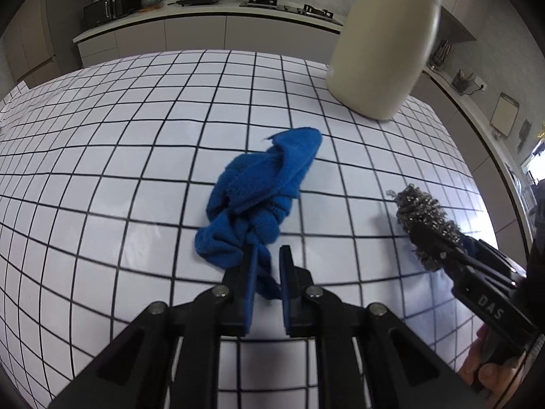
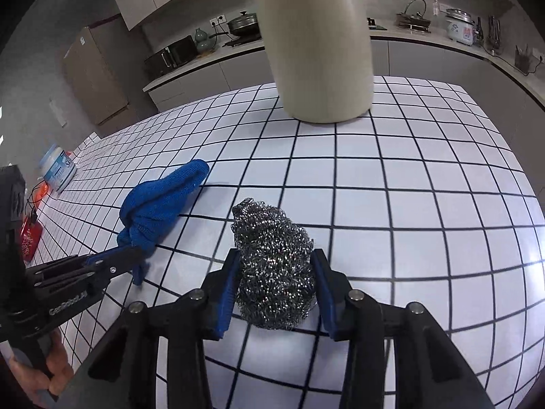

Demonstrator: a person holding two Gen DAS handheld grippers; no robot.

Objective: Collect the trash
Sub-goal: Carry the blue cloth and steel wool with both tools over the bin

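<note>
Both grippers are holding trash at once, so the pick step is looking done and the carry-to-bin step is coming up. Left gripper (image 1: 266, 255) is pinching the near end of the blue cloth (image 1: 262, 187), fingers closed down on a fold; the rest of the cloth is lying bunched on the white grid table (image 1: 136, 170), trailing away from the tool toward the cream bin (image 1: 385, 44). Right gripper (image 2: 275, 266) is clamping the steel wool scourer (image 2: 274, 266) between its blue pads (image 2: 227, 293), the scourer sitting at or just above the tabletop, can't tell whether it's touching.

Bin is standing upright at the far side of the table, beyond both items; its top is running out of frame in the right wrist view, and in the left wrist view only a grey rim is showing, so contents not visible, can't say what's inside.

Next move is probably calling for lifting each item clear and bringing it over the bin opening, which sits high, so a good raise is needed. Cloth is dangling and could drag or slip

A small labelled jar (image 2: 58, 167) is sitting at the far left table edge
</note>
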